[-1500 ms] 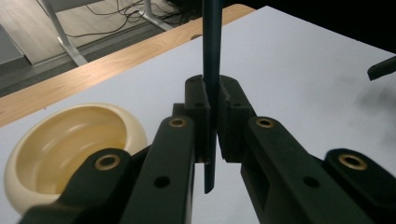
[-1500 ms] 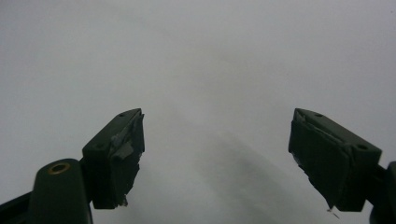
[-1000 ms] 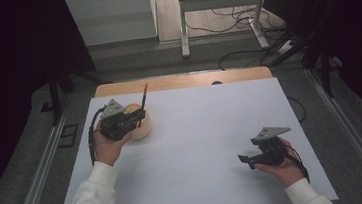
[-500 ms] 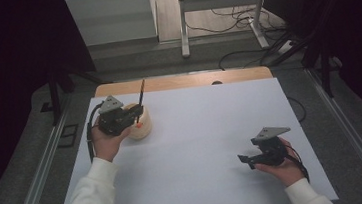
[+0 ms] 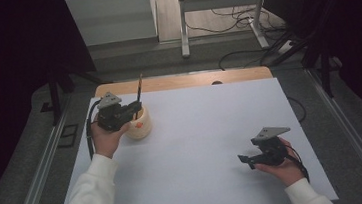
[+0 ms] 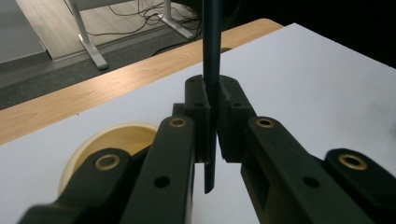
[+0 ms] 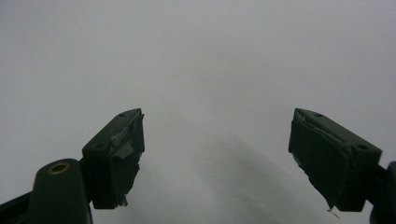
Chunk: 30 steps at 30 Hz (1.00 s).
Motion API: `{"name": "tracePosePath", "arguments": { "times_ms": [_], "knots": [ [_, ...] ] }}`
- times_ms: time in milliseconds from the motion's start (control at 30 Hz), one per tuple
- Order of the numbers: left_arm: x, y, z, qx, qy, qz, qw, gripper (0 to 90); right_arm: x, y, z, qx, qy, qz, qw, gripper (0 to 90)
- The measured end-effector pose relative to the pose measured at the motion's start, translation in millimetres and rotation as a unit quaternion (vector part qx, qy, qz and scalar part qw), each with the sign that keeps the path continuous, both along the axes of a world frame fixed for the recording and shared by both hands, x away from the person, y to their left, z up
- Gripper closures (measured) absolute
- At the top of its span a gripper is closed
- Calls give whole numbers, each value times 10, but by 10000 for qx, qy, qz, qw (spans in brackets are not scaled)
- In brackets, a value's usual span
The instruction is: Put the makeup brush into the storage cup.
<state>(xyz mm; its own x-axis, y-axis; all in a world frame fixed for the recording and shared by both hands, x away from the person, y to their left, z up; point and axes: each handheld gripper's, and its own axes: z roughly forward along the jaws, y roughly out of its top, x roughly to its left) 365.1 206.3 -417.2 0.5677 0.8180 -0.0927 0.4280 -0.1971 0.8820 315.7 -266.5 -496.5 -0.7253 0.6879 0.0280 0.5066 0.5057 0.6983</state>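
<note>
The dark pen [image 6: 211,70] stands almost upright, pinched between the jaws of the left gripper [image 6: 212,119], whose pads are closed tight on its shaft. Its lower tip hangs free below the pads, and its upper end rises out of the top of the left gripper view. In the high view the pen [image 5: 139,88] sticks up from the left gripper [image 5: 132,109] near the far left corner of the white worktop [image 5: 212,129], just in from the wooden strip [image 5: 182,81] along the far edge. Right beside the gripper, touching or nearly touching it, sits a cream-coloured cup [image 5: 139,125]; in the left gripper view its open rim [image 6: 105,140] lies below and to the left of the jaws, and the pen's tip is outside that rim, over bare white surface.

The right gripper [image 5: 247,159] is held low over the worktop near the near right corner, well apart from the cup. Its jaws stand wide apart in the right gripper view, with nothing but white surface [image 7: 210,70] between them.
</note>
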Motion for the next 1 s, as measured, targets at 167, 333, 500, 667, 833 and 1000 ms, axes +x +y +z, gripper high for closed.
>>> {"name": "tracePosePath", "arguments": {
  "times_ms": [167, 333, 500, 667, 833, 1000],
  "knots": [
    [38, 17, 15, -11, 1, 42, 10000, 843, 2, 3, -5, -10, 2, 7, 10000, 191],
    [93, 41, 32, -47, 12, 88, 9999, 843, 2, 8, -8, -27, -4, 10, 10000, 192],
    [148, 69, 4, -19, 56, 183, 9998, 843, 3, 5, -9, -19, 8, 4, 10000, 193],
    [212, 128, -60, -92, 127, 334, 9993, 843, 3, 7, -11, -35, 12, 15, 10000, 192],
    [259, 166, -116, -115, 211, 432, 9988, 843, 2, 7, -12, -40, 14, 19, 10000, 192],
    [274, 175, -155, -127, 252, 444, 9986, 842, 0, 12, -13, -43, 16, 36, 10000, 191]
  ]
}}
